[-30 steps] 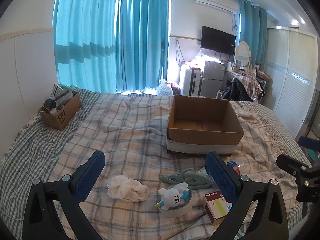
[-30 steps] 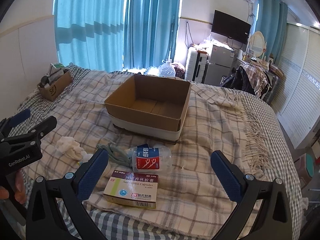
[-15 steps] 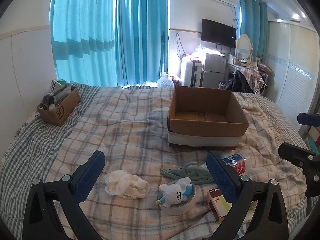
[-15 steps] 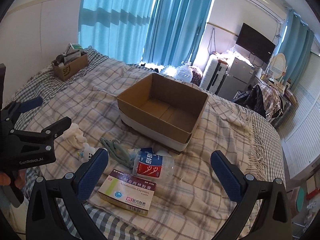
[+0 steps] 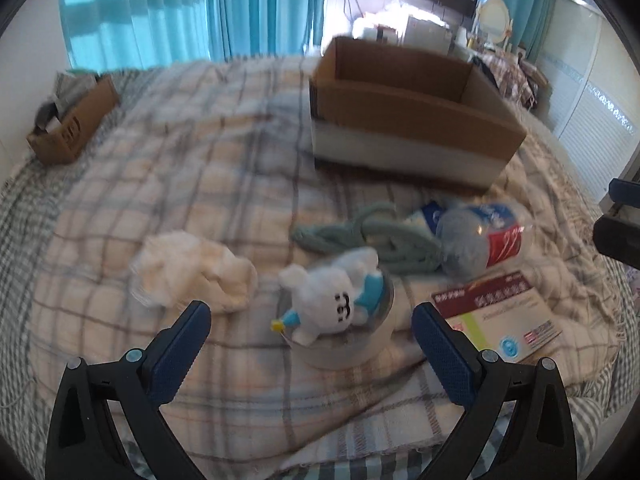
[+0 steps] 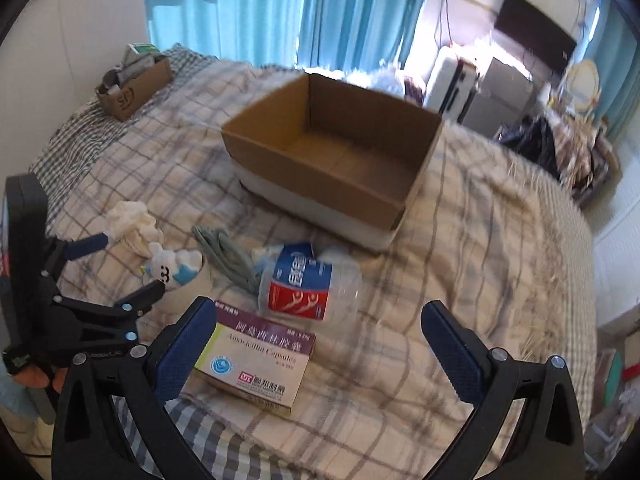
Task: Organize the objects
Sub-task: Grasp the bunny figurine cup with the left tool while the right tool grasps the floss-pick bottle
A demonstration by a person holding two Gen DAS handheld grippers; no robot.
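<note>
Blue-padded jaws of left gripper [image 5: 310, 326] and right gripper [image 6: 318, 322] both wide apart, empty.

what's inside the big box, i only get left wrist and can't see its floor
observer: Nothing. The right wrist view shows the box with a bare floor.
operator: is the right gripper open
observer: Yes, the right gripper is wide open and holds nothing.
operator: what's it closest to
observer: The carton. One fingertip overlaps the carton's left end in that view, but I cannot tell whether it touches.
</note>
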